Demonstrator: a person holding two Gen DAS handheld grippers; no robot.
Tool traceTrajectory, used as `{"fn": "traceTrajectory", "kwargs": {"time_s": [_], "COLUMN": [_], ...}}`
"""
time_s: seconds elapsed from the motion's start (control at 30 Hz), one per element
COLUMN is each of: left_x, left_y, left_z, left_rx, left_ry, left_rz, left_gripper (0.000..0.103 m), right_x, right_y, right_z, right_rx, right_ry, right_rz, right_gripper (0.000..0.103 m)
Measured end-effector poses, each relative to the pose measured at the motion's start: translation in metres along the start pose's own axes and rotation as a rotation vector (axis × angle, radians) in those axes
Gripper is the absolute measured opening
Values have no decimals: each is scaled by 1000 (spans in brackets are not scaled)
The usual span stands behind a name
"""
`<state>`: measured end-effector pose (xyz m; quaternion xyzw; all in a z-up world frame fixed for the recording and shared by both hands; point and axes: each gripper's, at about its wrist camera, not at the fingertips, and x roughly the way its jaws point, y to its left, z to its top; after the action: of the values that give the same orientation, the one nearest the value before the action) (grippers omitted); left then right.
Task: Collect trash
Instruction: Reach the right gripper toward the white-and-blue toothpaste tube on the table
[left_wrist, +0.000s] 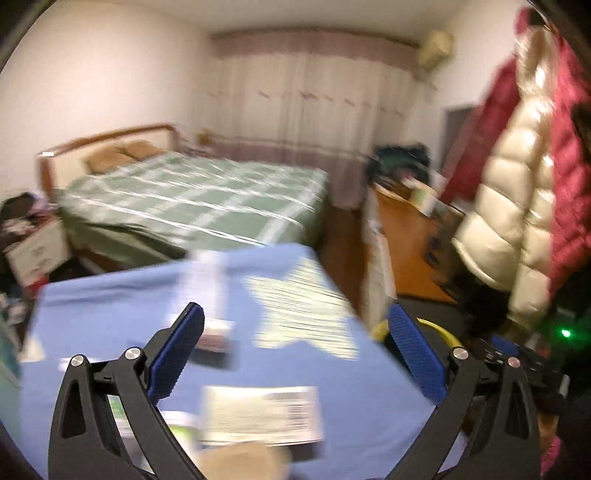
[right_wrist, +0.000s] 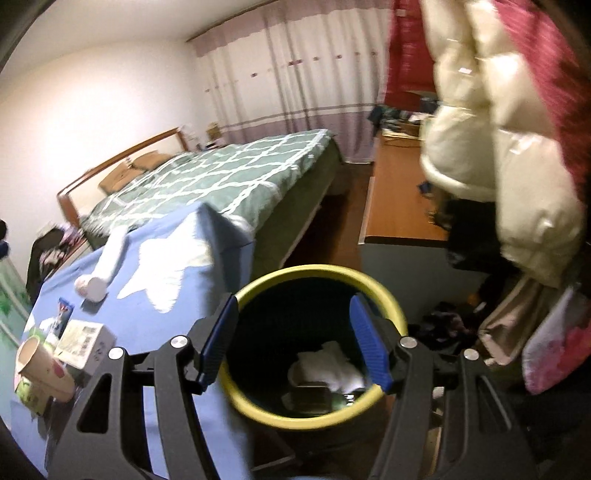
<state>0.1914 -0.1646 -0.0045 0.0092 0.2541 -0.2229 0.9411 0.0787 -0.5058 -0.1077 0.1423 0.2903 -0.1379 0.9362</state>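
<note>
Trash waits on the blue cloth (left_wrist: 110, 314); left gripper (left_wrist: 295, 354), jaws wide and empty, should square onto the white box (left_wrist: 262, 413) at six o'clock; right gripper (right_wrist: 295, 339), half-open and empty, hovers over the yellow-rimmed bin (right_wrist: 391, 299).

Tablecloth (right_wrist: 177, 314): blue matt cloth; bin (right_wrist: 258, 408): yellow plastic rim; cup (right_wrist: 40, 363): paper; jacket (right_wrist: 517, 177): cream glossy quilted; pads (right_wrist: 221, 341): blue ribbed

Left wrist view: motion blur smears the worktop (left_wrist: 92, 314); the box (left_wrist: 262, 413) print on it is unreadable. Beside the worktop, the bin (left_wrist: 439, 328) shows only a yellow rim arc.
</note>
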Motion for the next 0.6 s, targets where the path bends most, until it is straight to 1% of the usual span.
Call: {"fn": "traceTrajectory", "kwargs": {"time_s": [0.07,0.17,0.2,0.23,0.3,0.4,0.43,0.57,0.6], "left_x": [-20,-36,-39,-43,-48,-51,-52,-53,-53], "left_y": [42,101,115,139,167,213,224,260,266], "left_z": [-4,-14,-17,-24,-33,-51,-58,-86,-91], "left_rx": [-32,-89,-104,-136,-173,-227,-238,-263,-270], "left_ry": [-43,-70,-69,-72,-83,-102,-111,-150,-146], "left_rz": [100,218,241,280,323,425,446,489,497], "left_gripper": [98,98,98,98,98,98,98,98,98], "right_x": [5,14,17,21,25,33,35,42,45], "right_y": [25,56,64,76,95,121,131,164,174], "right_z": [-1,-1,-1,-1,-1,0,0,1,1], "right_rx": [-41,-88,-98,-115,-138,-176,-190,-247,-262], "right_ry": [17,40,47,55,66,79,84,96,106], "right_rz": [21,54,63,73,96,124,134,159,167], "right_gripper": [60,60,60,60,60,60,60,60,60]}}
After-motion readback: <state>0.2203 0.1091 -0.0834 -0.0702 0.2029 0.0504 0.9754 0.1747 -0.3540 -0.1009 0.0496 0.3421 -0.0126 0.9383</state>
